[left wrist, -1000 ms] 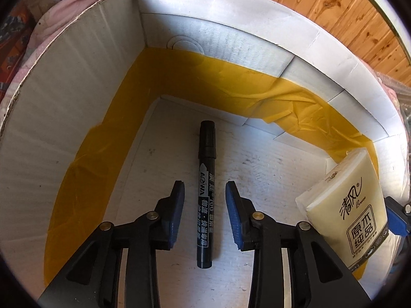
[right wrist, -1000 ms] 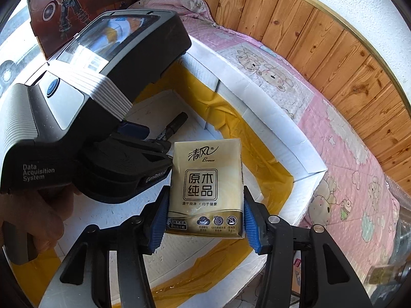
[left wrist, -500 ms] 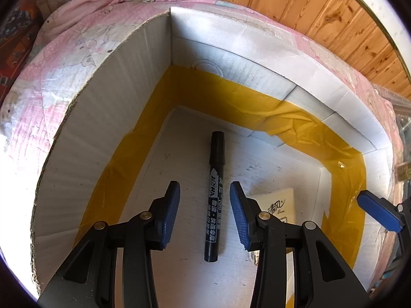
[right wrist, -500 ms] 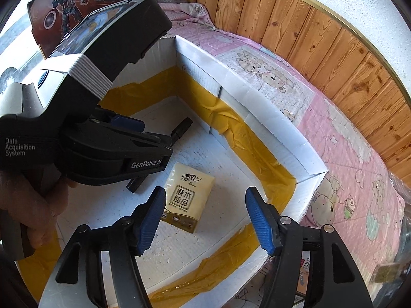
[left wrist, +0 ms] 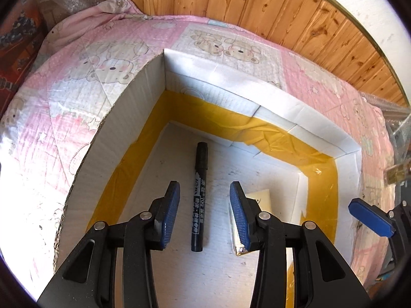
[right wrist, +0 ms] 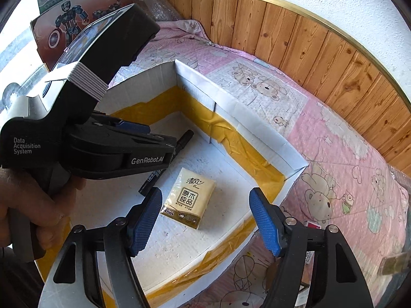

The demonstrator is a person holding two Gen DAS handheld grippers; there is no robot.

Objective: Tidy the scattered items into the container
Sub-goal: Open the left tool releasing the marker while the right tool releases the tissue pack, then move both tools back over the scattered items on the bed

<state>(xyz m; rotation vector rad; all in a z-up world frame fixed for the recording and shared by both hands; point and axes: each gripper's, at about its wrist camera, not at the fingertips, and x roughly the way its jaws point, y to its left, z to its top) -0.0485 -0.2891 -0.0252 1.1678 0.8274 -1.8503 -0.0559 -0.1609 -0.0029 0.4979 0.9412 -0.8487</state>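
Note:
A white cardboard box (left wrist: 226,82) with yellow tape inside sits on a pink bear quilt; it also shows in the right wrist view (right wrist: 246,118). A black marker (left wrist: 199,197) lies flat on the box floor, also seen in the right wrist view (right wrist: 183,140). A beige tissue pack (right wrist: 188,197) lies flat beside it, partly hidden in the left wrist view (left wrist: 259,195). My left gripper (left wrist: 204,215) is open and empty above the marker. My right gripper (right wrist: 205,220) is open and empty above the tissue pack; one of its fingertips (left wrist: 370,219) shows in the left wrist view.
The pink quilt (right wrist: 334,179) surrounds the box. A wood-panelled wall (left wrist: 257,7) runs behind. A toy robot box (right wrist: 77,12) stands at the back left. The left gripper's body and the hand holding it (right wrist: 77,128) hang over the box's left half.
My right gripper opened and let the tissue pack drop onto the box floor. Both grippers have risen and pulled back from the box.

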